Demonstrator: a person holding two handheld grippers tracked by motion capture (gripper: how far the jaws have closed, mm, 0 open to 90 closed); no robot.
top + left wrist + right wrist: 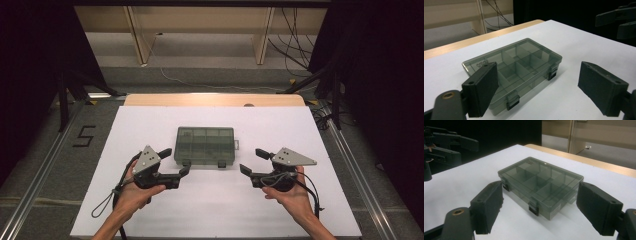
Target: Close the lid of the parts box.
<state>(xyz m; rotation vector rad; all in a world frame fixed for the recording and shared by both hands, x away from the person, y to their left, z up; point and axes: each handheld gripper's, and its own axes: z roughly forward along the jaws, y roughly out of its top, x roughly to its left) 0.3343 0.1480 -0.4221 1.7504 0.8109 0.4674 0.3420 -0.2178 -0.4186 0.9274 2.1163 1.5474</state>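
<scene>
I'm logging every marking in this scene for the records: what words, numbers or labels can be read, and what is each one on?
"5": black figure on the grey floor left of the table.
Raised lettering on the lid of the compartment box, at a corner in the left gripper view: too blurred to read for sure.
Pale label on the box's side wall in the right gripper view: too small to read.

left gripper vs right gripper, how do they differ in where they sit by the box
The left gripper sits at the near left corner of the compartment box, one jaw tip just at its front edge; the right gripper sits clear of the box, off its right end. The left gripper's grey plate stands steeper; the right gripper's plate lies flatter. Both are open, hand-held and aimed inward.
</scene>
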